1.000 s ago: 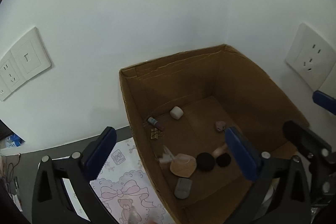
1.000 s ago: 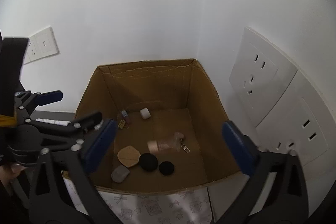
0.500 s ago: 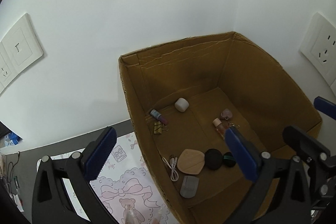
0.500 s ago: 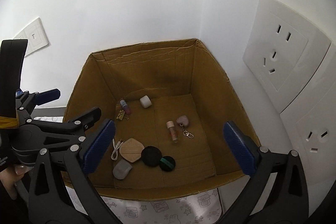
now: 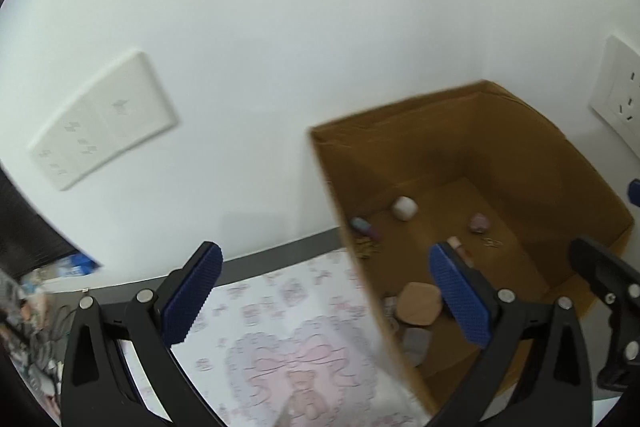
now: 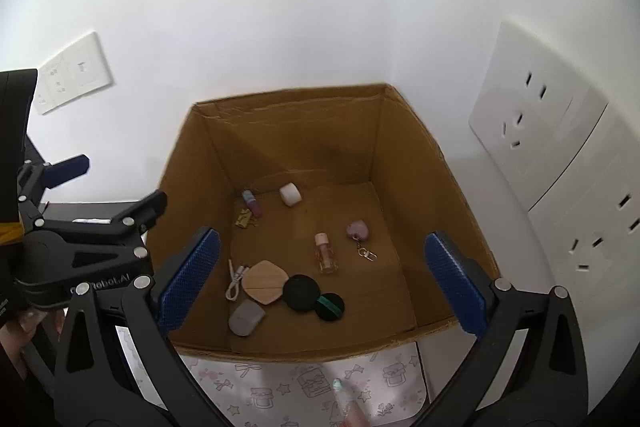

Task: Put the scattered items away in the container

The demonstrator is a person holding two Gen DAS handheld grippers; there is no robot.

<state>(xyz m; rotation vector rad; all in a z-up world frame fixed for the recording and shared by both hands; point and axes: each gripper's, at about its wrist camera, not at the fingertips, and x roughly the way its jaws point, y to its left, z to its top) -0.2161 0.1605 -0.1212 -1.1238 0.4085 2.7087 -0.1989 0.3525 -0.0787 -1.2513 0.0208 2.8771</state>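
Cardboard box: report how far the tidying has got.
Mostly done: the cardboard box already holds the grey mouse, wooden compact, perfume vial and more. In hand: nothing, right gripper and left gripper both open. Left: one small item on the patterned mat.

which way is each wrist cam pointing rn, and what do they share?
Left wrist: on the left gripper, left of the cardboard box, facing wall and patterned mat; own blue-padded fingers show.
Right wrist: on the right gripper, above the box's near rim, looking down inside; own fingers, left gripper and a hand show.
Shared: box, white cube, wooden compact.
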